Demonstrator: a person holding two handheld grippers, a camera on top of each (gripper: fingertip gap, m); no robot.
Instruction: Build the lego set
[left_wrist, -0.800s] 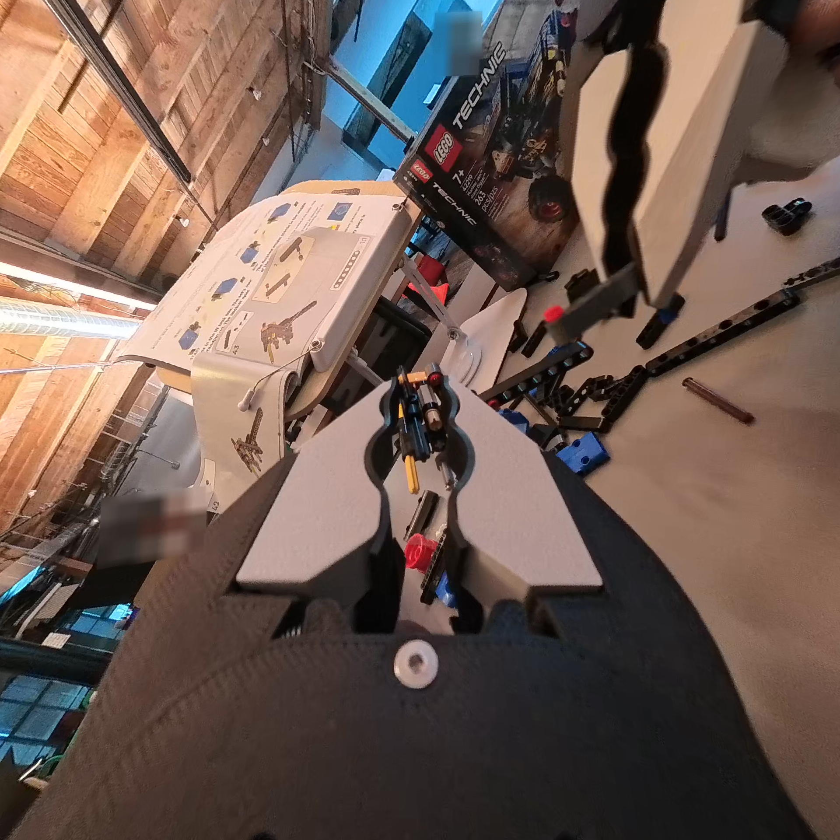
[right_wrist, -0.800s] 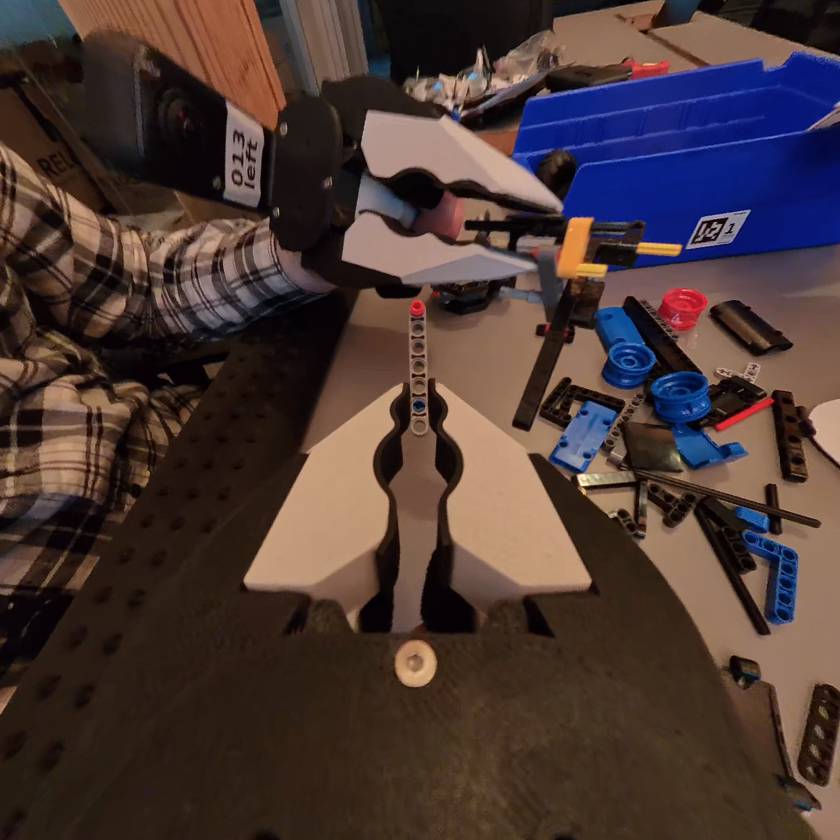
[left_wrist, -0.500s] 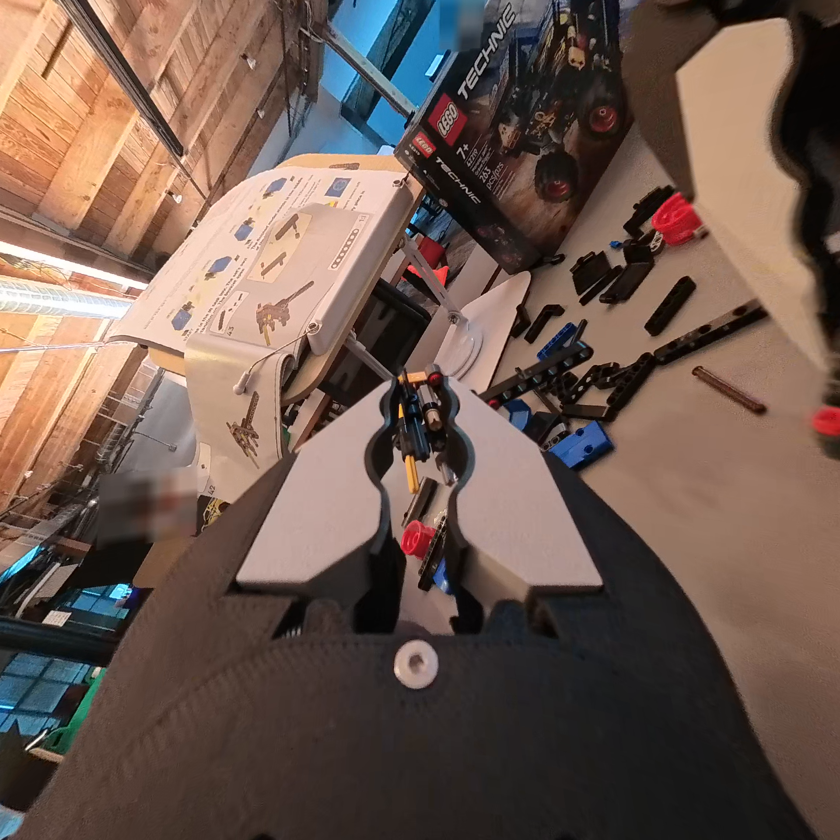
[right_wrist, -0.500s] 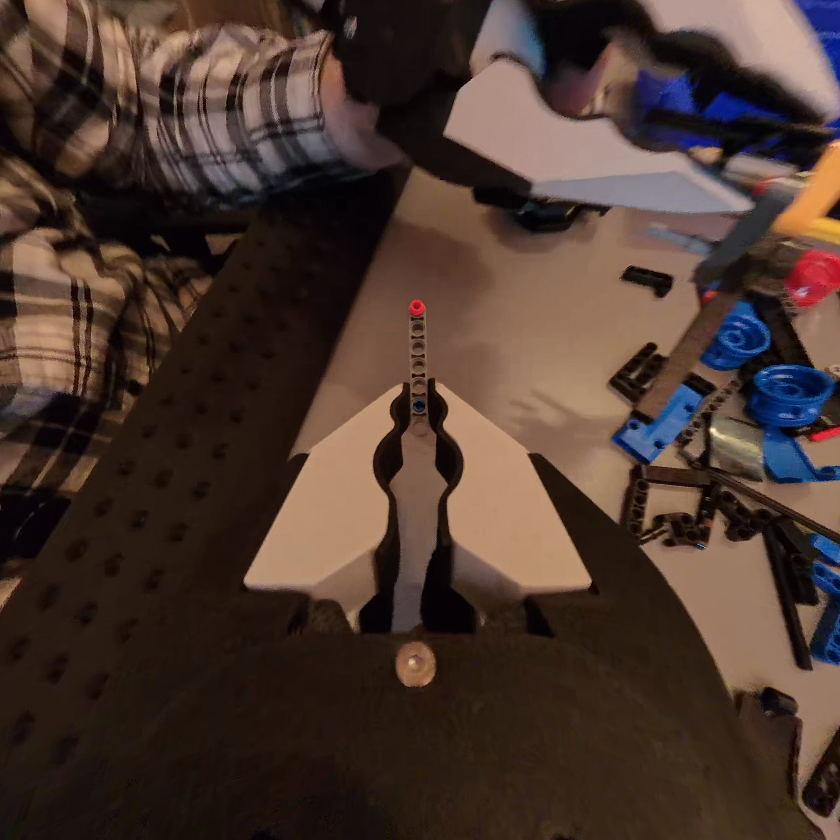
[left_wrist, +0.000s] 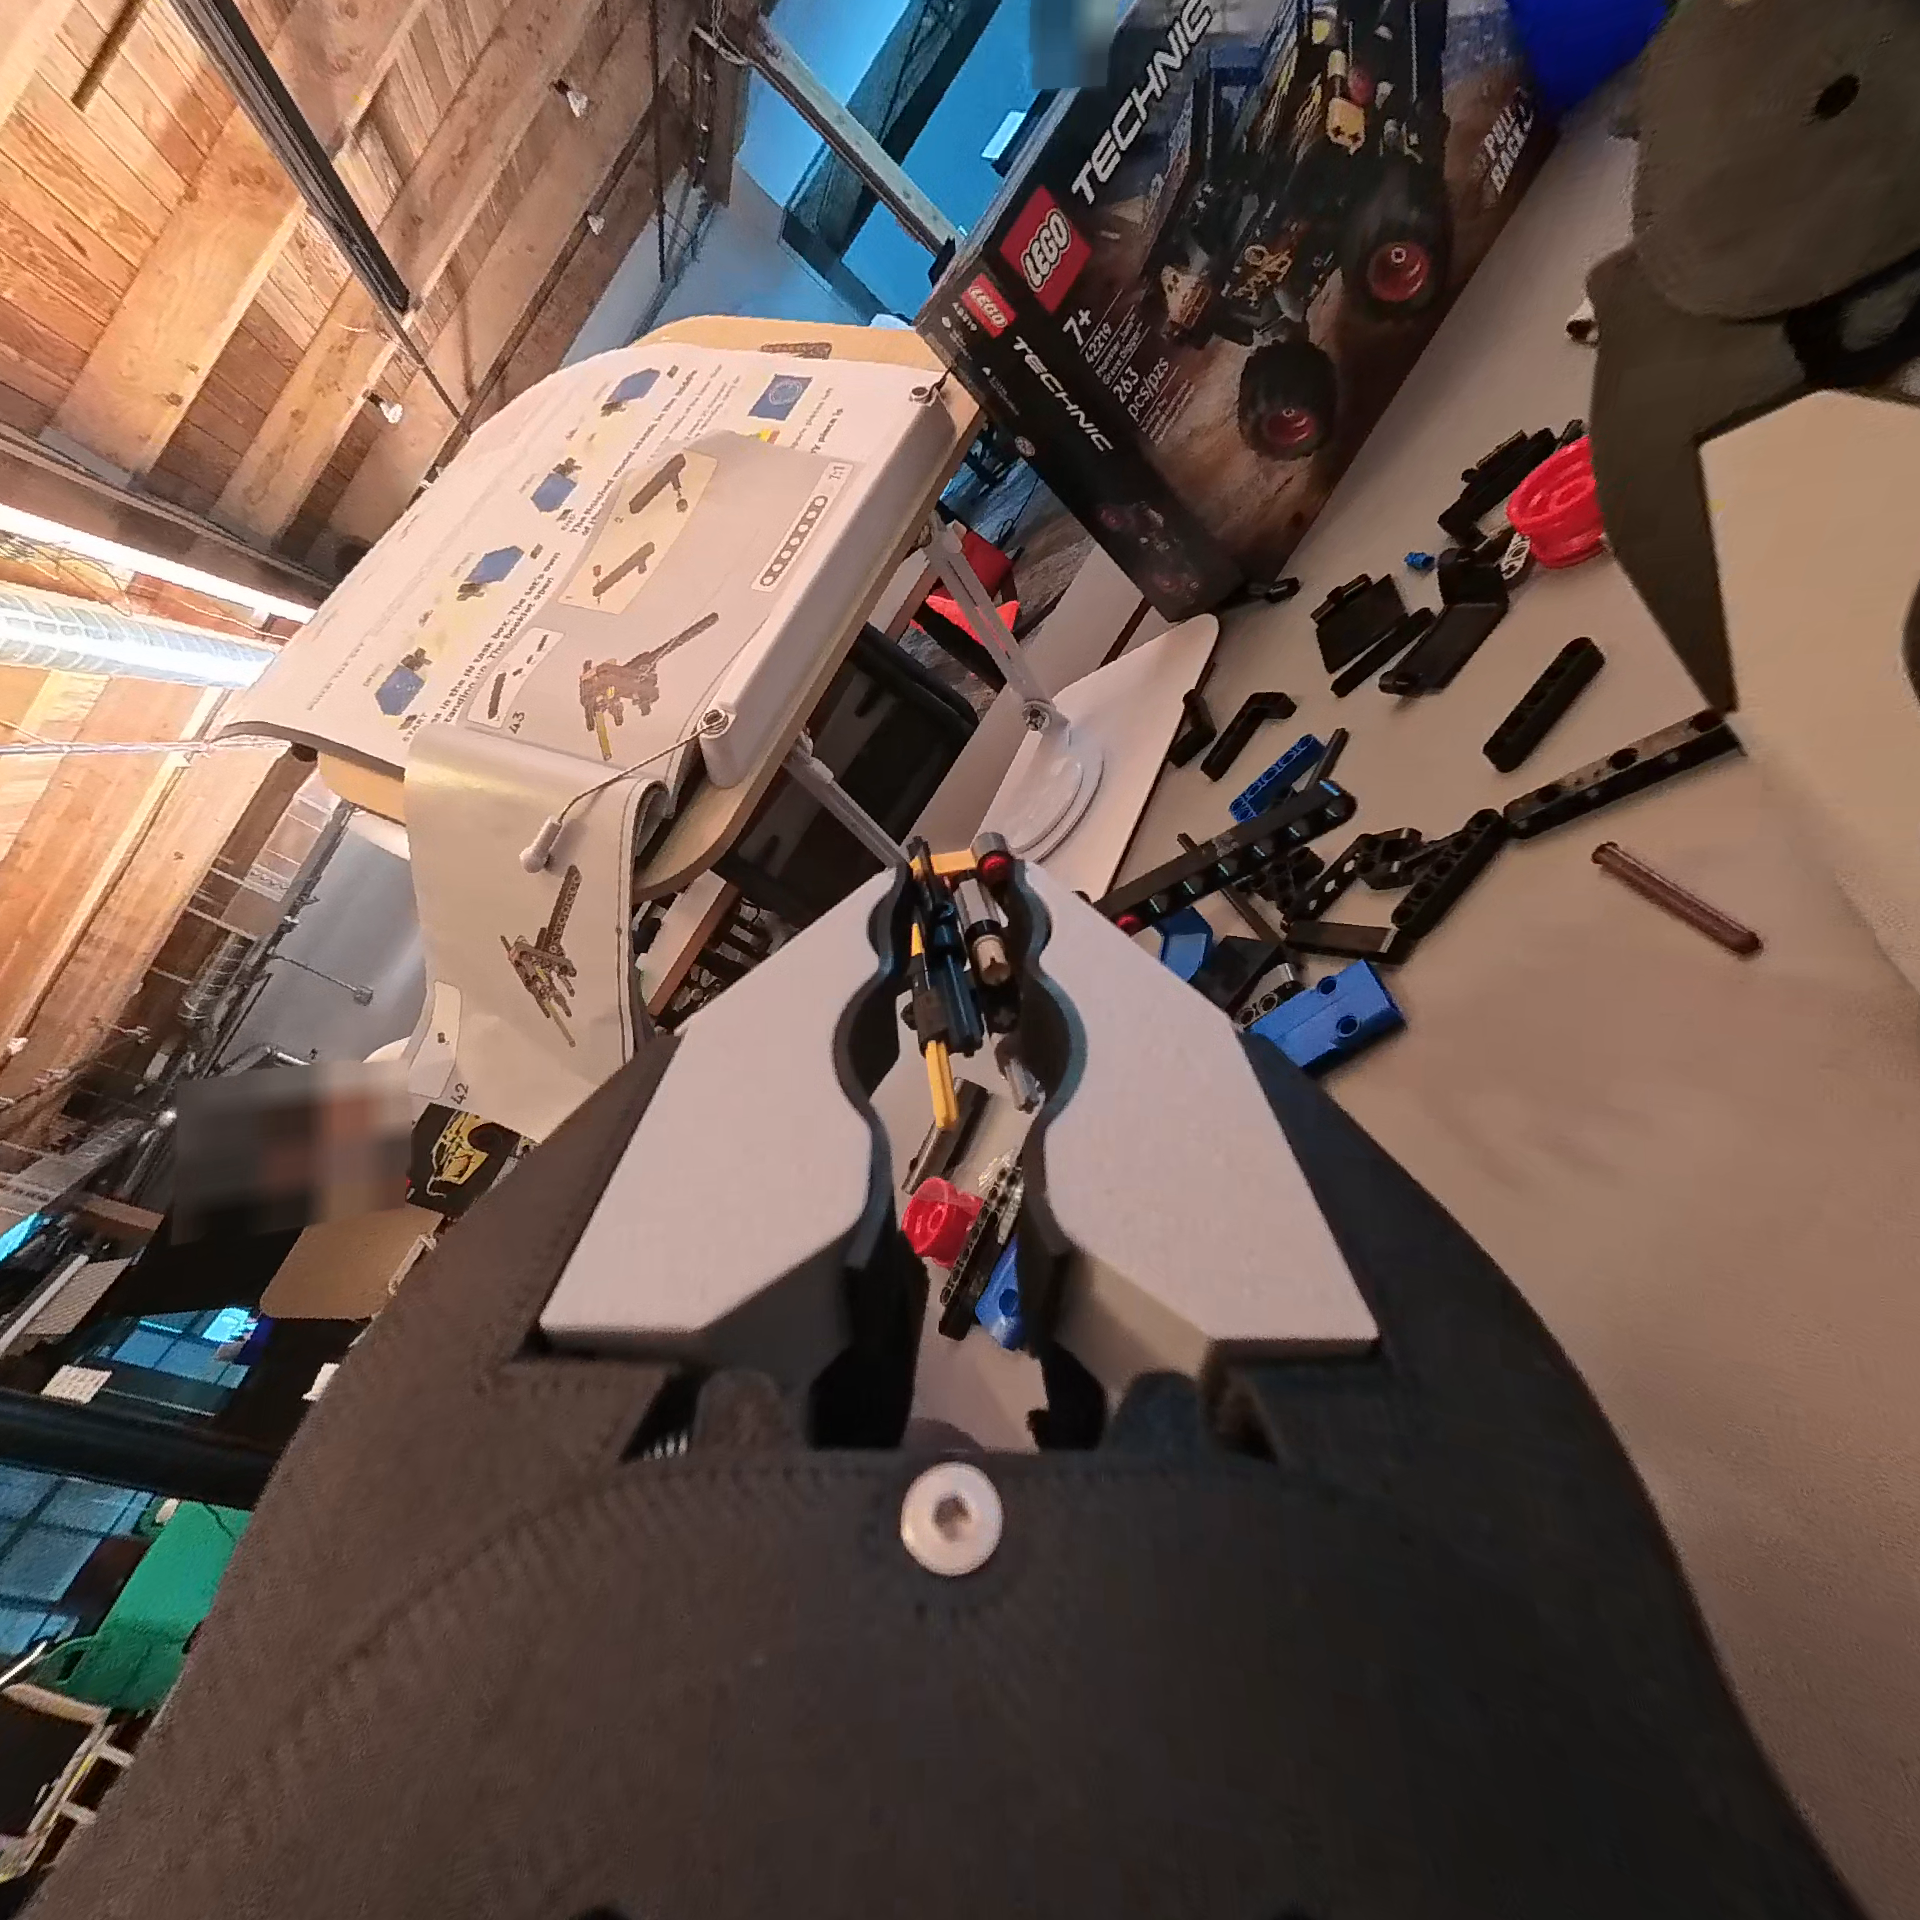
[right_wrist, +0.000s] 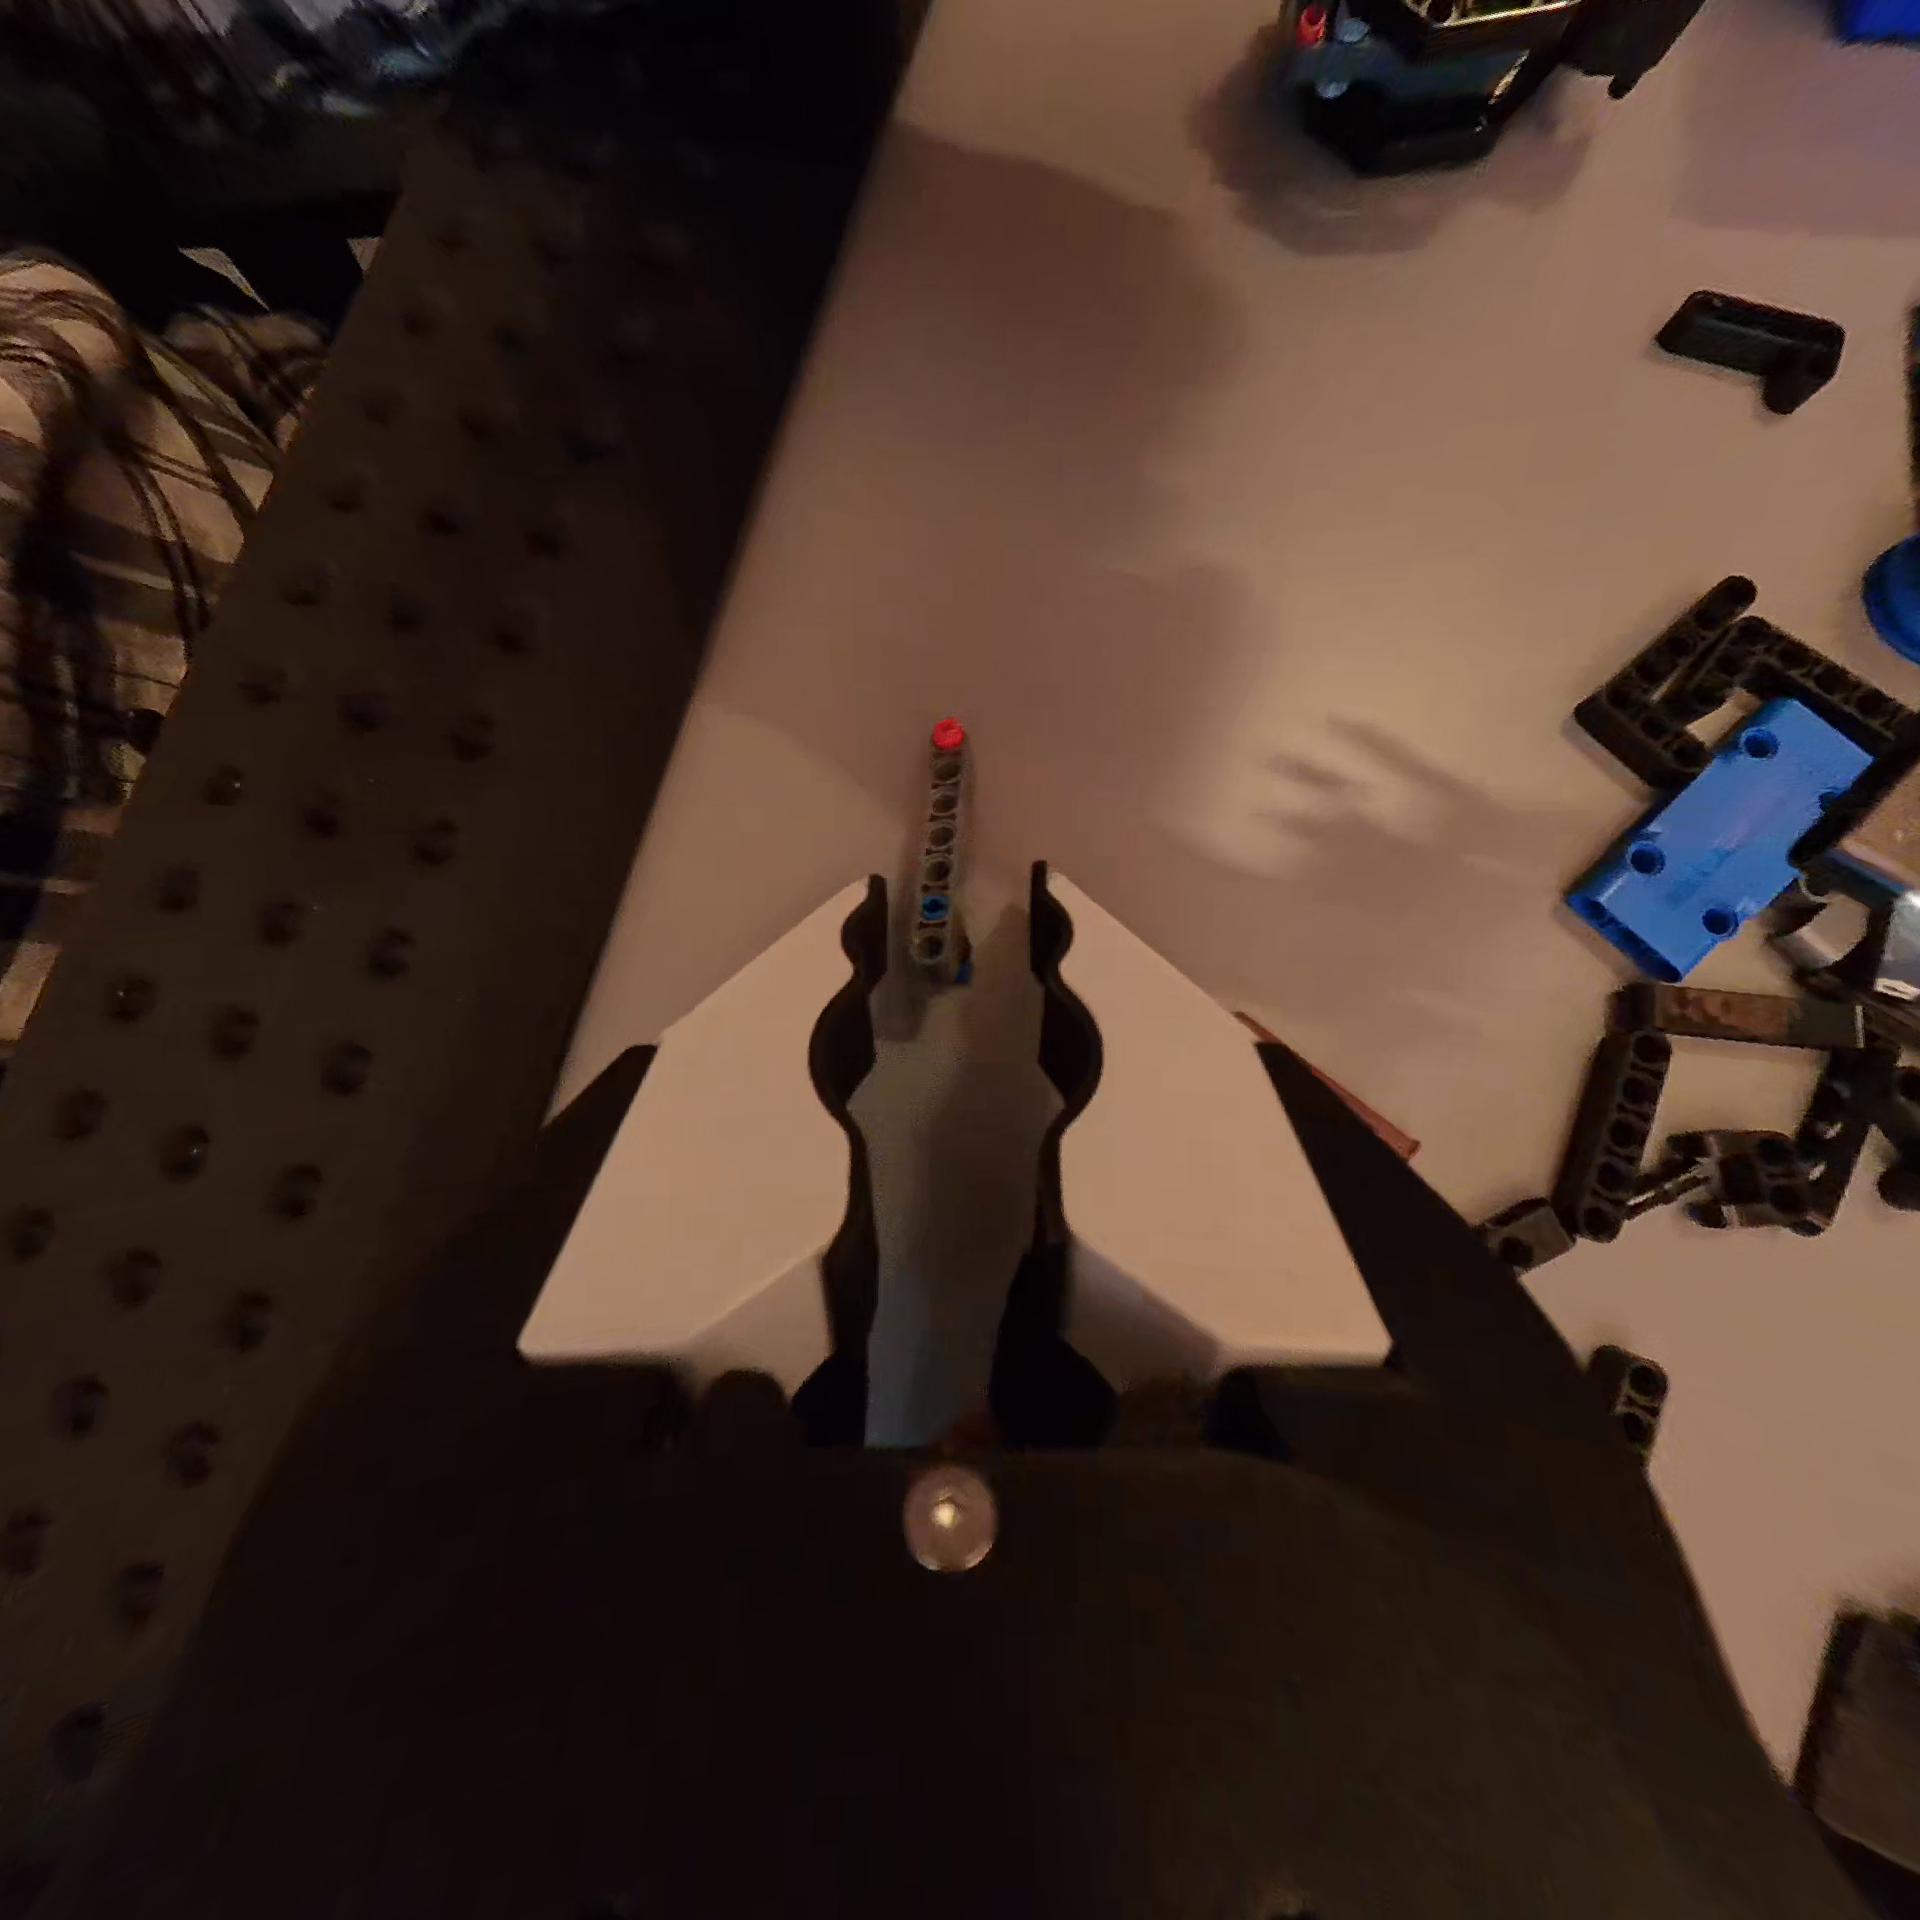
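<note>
The right gripper (right_wrist: 951, 883) has its jaws spread, with a clear gap at the tips; the grey beam (right_wrist: 938, 862) lies in that gap hard against the left-hand finger, its long axis running straight out along the fingers, red pin (right_wrist: 947, 734) at the far end, a blue pin near the held end. Whether the beam rests on the table (right_wrist: 1195, 540) or leans on the finger alone I cannot tell — the view is dim and smeared. To regrip it, the jaws need only close; the beam is off-centre, so it may twist as they meet.

The left gripper (left_wrist: 961, 904) has its jaws pinched on the sub-assembly (left_wrist: 951, 956) — a black, yellow and grey cluster with a yellow axle pointing back toward the camera and a red pin at the tip; its long axis also follows the fingers. The left gripper is raised and tilted over the table, facing the instruction booklet (left_wrist: 644, 582) on its stand and the set box (left_wrist: 1226, 281).

The right gripper is much the nearer to the beam. In the left view it shows only as a large blurred shape at the upper right, cut off by the frame; the beam is not seen there. Loose parts (left_wrist: 1382, 883) lie well apart from the beam, to its right; the black pegged board (right_wrist: 395, 727) lies to its left. How the beam should mate with the sub-assembly is not readable here.
</note>
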